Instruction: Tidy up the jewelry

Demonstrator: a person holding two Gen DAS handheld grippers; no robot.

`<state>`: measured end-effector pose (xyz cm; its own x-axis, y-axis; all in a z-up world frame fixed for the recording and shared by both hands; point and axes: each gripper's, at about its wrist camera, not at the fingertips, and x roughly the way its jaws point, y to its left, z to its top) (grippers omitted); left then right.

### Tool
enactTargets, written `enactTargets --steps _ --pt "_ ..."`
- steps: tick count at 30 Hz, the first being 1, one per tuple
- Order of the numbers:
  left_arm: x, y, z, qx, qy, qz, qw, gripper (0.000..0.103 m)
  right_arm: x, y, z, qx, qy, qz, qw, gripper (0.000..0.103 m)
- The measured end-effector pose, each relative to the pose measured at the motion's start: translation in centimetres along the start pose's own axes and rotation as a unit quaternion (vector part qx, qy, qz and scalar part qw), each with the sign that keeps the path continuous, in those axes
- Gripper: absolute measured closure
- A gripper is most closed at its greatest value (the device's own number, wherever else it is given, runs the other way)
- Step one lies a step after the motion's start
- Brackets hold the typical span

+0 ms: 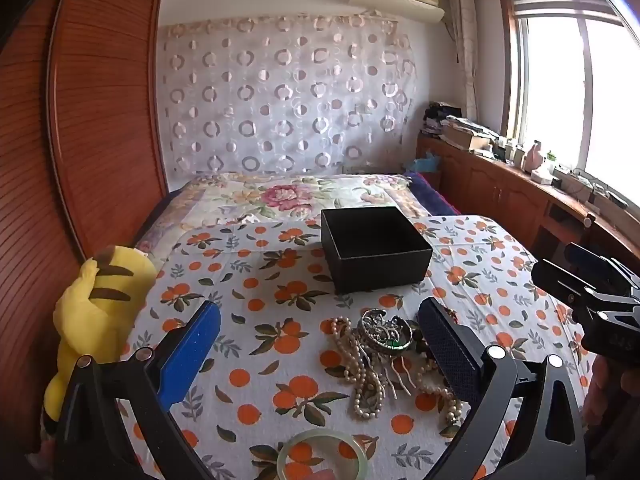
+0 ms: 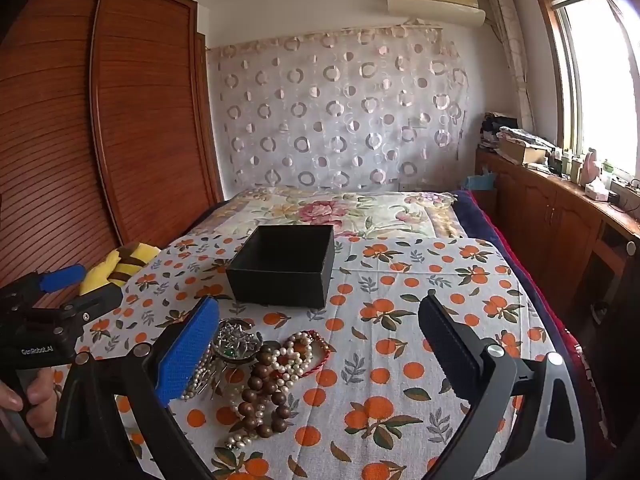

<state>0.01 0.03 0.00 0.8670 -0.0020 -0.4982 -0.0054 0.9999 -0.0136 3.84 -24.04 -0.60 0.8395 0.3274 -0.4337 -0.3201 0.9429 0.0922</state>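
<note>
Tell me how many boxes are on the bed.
1. The black box stands open on the orange-print cloth, behind the jewelry pile. Nothing suggests another, though the grippers hide some cloth.

A green bangle runs off the frame's bottom edge. The right-hand finger of the left tongs hides part of the pearl strands. Windowsill clutter is too small to identify.

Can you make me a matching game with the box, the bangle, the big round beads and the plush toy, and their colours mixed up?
Things:
1. box
2. bangle
3. big round beads
4. plush toy

Colours:
A. yellow with brown stripes
B. pale green
C. black
D. dark brown

Pairs: 1-C, 2-B, 3-D, 4-A
</note>
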Motion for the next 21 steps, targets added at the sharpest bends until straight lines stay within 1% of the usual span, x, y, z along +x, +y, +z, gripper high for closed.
enactTargets --steps 15,16,21 --pt "0.32 -0.05 0.10 0.003 -0.002 0.000 1.0000 0.007 0.19 -0.15 -0.06 -0.001 0.001 0.000 1.000 0.002" --pt "-0.22 0.07 0.31 0.002 -0.002 0.000 1.0000 0.007 0.16 -0.11 -0.04 -0.001 0.001 0.000 1.000 0.002" --pt "-0.45 0.16 0.48 0.002 -0.003 0.001 1.0000 0.007 0.09 -0.03 0.03 0.000 0.001 -0.001 1.000 0.002"
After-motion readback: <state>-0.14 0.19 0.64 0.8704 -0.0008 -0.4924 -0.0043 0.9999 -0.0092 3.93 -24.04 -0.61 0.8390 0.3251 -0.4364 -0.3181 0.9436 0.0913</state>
